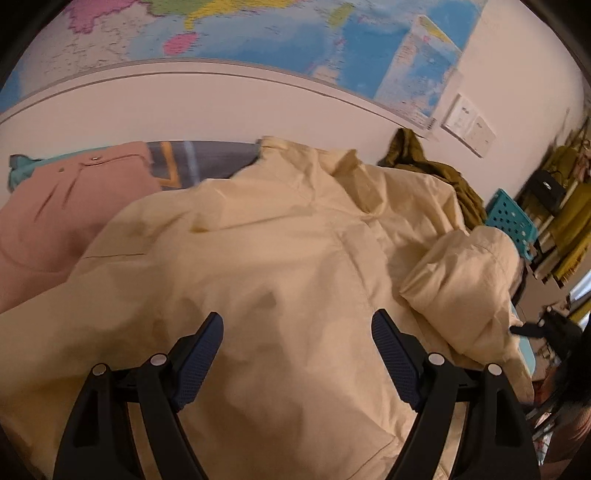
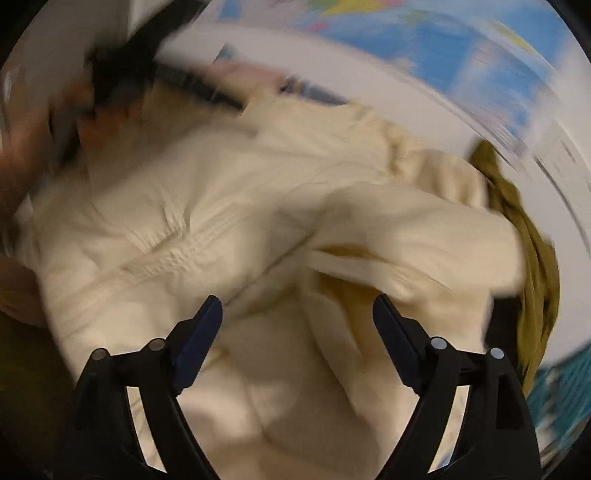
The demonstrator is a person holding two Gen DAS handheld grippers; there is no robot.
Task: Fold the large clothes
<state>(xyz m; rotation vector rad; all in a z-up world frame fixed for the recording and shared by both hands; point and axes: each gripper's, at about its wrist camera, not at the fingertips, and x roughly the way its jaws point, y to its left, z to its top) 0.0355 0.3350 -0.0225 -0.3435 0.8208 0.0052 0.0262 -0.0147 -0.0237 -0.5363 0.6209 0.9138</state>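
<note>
A large cream jacket [image 1: 266,251] lies spread across the surface, collar toward the wall, one sleeve [image 1: 461,280] bunched and folded over at its right. My left gripper [image 1: 297,325] is open and empty, hovering just above the jacket's body. The right wrist view is motion-blurred. There the same cream jacket [image 2: 207,221] fills the view, with a sleeve [image 2: 413,236] draped across its right side. My right gripper [image 2: 297,314] is open and empty above it. The right gripper also shows in the left wrist view [image 1: 532,328], at the jacket's right edge.
A pink garment [image 1: 59,206] lies at the left beside the jacket. An olive garment [image 1: 428,162] is heaped at the back right against the wall. A teal perforated basket [image 1: 513,221] stands at the right. A map [image 1: 258,33] hangs on the wall behind.
</note>
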